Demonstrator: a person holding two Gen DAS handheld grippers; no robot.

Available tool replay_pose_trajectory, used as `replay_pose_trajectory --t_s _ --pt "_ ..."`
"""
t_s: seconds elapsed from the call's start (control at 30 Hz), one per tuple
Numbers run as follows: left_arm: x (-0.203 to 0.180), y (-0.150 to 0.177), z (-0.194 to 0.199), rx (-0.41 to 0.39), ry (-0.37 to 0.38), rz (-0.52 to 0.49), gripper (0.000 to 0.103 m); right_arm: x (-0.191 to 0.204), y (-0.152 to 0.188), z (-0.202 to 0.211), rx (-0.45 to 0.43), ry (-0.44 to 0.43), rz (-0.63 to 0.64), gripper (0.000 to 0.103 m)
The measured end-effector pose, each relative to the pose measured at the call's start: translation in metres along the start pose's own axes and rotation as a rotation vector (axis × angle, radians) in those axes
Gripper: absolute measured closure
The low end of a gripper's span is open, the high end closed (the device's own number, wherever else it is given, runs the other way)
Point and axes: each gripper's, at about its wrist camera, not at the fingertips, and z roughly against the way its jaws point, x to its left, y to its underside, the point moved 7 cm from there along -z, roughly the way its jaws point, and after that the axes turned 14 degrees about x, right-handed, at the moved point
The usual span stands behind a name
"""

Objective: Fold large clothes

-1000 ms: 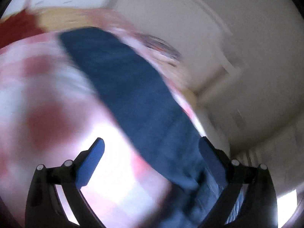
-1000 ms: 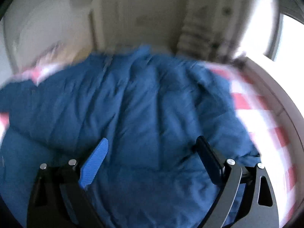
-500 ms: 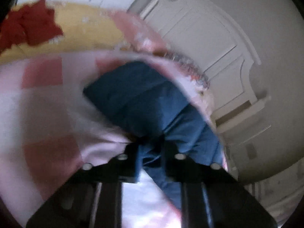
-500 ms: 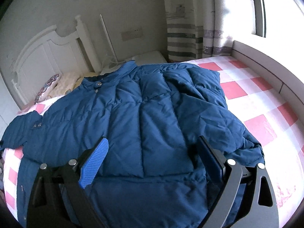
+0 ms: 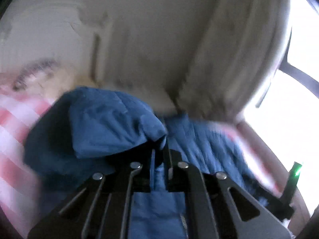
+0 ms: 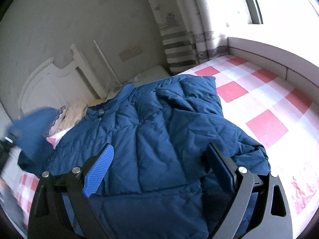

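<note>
Blue padded jacket [image 6: 159, 131] spread on the bed [image 6: 265, 103], collar toward the headboard [image 6: 49, 79]. Left gripper [image 5: 160, 155] is clenched on a sleeve [image 5: 111, 123], which it holds raised above the jacket's body; in the right view that sleeve shows as a blurred blue mass at the left edge. Right gripper [image 6: 159, 167] hovers over the lower hem, fingers [image 6: 99, 169] released and grasping nothing. Likely faults: the slick, puffy fabric may slide from the narrow pinch, and the sleeve, if laid down loosely, may spring back or land askew because the padding resists creasing. The other sleeve [image 6: 201, 93] lies bunched across the chest and could bulk the fold. Nearby: pillow [image 6: 73, 111] near the collar, curtain [image 6: 179, 39], window [image 6: 279, 0]; none blocks the fold.
</note>
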Motion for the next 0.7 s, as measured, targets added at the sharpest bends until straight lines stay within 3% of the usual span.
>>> replay_pose_trajectory --t_s 0.07,0.1,0.17,0.27,0.33,0.37,0.4,0.47,0.57,0.7 --pt "-0.018 0.023 -0.042 0.127 -0.015 -0.028 0.082 -0.002 -0.001 0.001 -0.006 -0.004 -0.011 0.013" --pt "-0.022 0.033 -0.056 0.177 -0.042 -0.049 0.066 -0.002 0.000 0.000 -0.004 -0.009 -0.015 0.013" --pt "-0.033 0.048 -0.057 0.190 -0.070 -0.114 0.054 -0.003 -0.001 0.000 -0.003 -0.014 -0.017 0.013" --pt "-0.033 0.041 0.002 0.040 -0.056 -0.149 0.030 -0.001 -0.001 0.000 -0.002 -0.019 -0.014 0.013" --pt "-0.017 0.040 0.052 -0.090 -0.031 -0.105 0.012 -0.002 -0.001 0.000 -0.004 -0.024 -0.016 0.013" --pt "0.000 0.042 0.073 -0.149 -0.050 -0.065 0.008 -0.002 -0.001 0.000 -0.005 -0.026 -0.017 0.013" --pt "0.016 0.043 0.087 -0.185 -0.088 -0.020 0.008 -0.002 0.000 0.000 -0.005 -0.027 -0.017 0.013" --pt "0.074 0.052 0.096 -0.171 -0.219 0.100 0.009 -0.002 -0.001 -0.001 -0.004 -0.024 -0.014 0.013" --pt "0.136 0.072 0.089 -0.049 -0.314 0.234 0.011 0.000 0.000 -0.001 -0.002 -0.014 -0.004 0.013" --pt "0.172 0.081 0.062 0.087 -0.393 0.289 0.011 0.004 0.001 -0.003 0.003 0.012 0.021 0.013"
